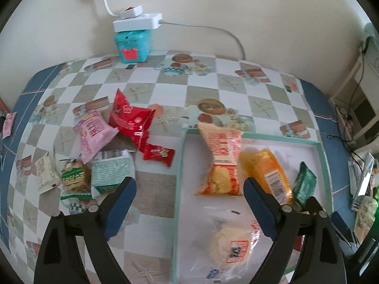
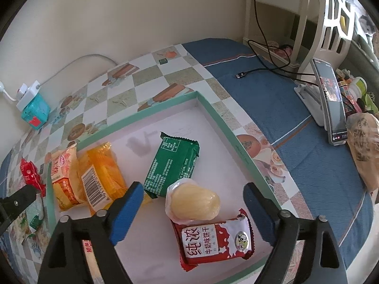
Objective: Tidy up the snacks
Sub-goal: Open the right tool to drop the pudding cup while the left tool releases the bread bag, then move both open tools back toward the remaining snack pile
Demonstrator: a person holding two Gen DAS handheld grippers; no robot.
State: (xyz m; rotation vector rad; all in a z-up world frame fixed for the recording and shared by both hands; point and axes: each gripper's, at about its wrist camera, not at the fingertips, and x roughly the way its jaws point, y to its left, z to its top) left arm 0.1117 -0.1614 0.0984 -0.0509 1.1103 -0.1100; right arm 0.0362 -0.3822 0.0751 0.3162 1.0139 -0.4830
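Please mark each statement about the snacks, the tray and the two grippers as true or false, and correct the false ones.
1. The green packet lies inside the tray. True.
2. The right gripper is shut on the red-and-white biscuit packet. False: its jaws stand open and the packet lies free in the tray.
3. The big red bag lies in the tray. False: it lies on the checkered tablecloth, left of the tray.
4. The left gripper is open and holds nothing. True.
5. The white power strip sits on top of a teal box. True.
6. The pink packet lies in the tray. False: it lies on the tablecloth, beside the big red bag.
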